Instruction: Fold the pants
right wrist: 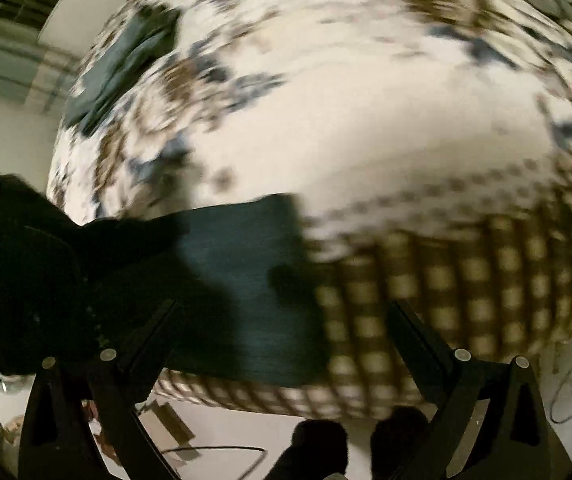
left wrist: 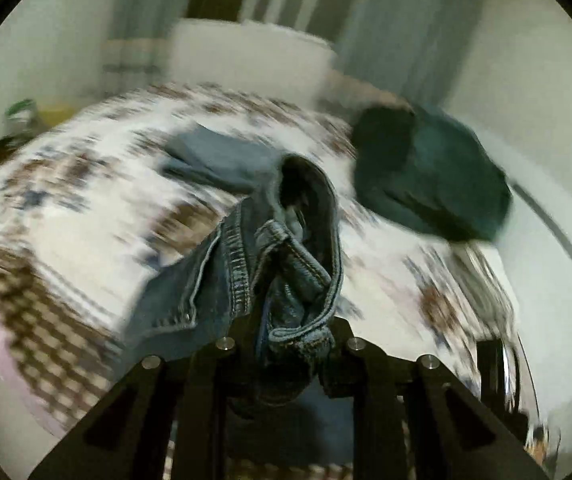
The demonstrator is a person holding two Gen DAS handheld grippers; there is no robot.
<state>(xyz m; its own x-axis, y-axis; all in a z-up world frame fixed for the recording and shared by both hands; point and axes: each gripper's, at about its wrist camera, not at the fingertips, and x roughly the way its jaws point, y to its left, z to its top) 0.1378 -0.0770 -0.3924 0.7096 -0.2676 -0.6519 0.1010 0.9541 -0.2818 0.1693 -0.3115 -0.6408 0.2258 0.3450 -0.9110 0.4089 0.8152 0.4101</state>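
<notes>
In the left wrist view my left gripper is shut on the waistband of blue denim jeans, which hang bunched over the patterned bedspread; one leg trails away across the bed. In the right wrist view my right gripper is open with its fingers spread wide above a dark teal flat piece of pants cloth at the bed's edge. It holds nothing. Both views are motion-blurred.
A dark green folded garment lies on the bed at the right. Another dark folded cloth lies far across the bed. A black mass fills the left. The floor with a cable is below the bed edge.
</notes>
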